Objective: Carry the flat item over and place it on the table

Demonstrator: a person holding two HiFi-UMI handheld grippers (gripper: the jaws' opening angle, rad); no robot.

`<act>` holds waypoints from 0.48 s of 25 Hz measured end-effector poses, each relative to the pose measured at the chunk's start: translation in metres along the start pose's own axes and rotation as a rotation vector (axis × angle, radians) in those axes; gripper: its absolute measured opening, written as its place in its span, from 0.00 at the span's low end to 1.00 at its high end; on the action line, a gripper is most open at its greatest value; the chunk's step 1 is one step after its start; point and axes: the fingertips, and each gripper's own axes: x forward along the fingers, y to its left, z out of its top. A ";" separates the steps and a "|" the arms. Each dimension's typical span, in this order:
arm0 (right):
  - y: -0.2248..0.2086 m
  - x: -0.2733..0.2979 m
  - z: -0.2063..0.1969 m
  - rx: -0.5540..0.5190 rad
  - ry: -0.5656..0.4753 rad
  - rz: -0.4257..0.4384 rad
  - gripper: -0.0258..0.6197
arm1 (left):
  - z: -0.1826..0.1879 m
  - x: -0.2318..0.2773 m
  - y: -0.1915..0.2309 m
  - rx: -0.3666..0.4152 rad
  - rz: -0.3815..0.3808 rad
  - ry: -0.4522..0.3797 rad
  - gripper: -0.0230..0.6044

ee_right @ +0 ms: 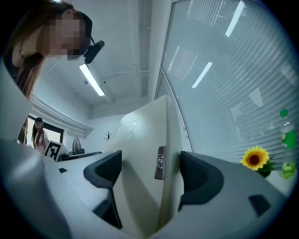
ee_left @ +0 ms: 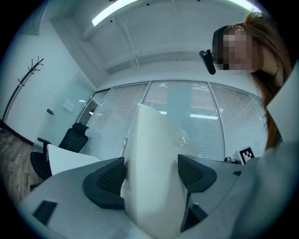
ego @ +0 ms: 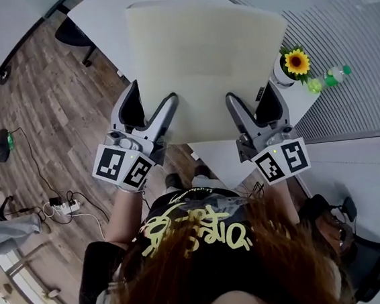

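The cream panel [ego: 207, 58] is held up over the white table [ego: 95, 19], gripped at its near edge. The left gripper [ego: 153, 106] is closed on it, with pads against both faces. The right gripper [ego: 252, 101] clamps the same edge. A sunflower [ego: 296, 62] and a bottle [ego: 337, 74] stand just right of the panel.

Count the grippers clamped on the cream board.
2. The left gripper holds the near edge of the cream board at its left end; the right gripper holds that edge at its right end. Neither is hidden.
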 end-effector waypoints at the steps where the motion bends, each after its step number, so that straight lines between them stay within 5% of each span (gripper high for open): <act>1: -0.002 0.001 -0.003 0.002 0.006 -0.002 0.62 | -0.003 0.001 0.001 -0.003 0.003 0.005 0.60; 12: -0.022 0.003 -0.034 0.039 0.071 -0.018 0.62 | -0.039 0.010 0.010 -0.049 0.038 0.069 0.60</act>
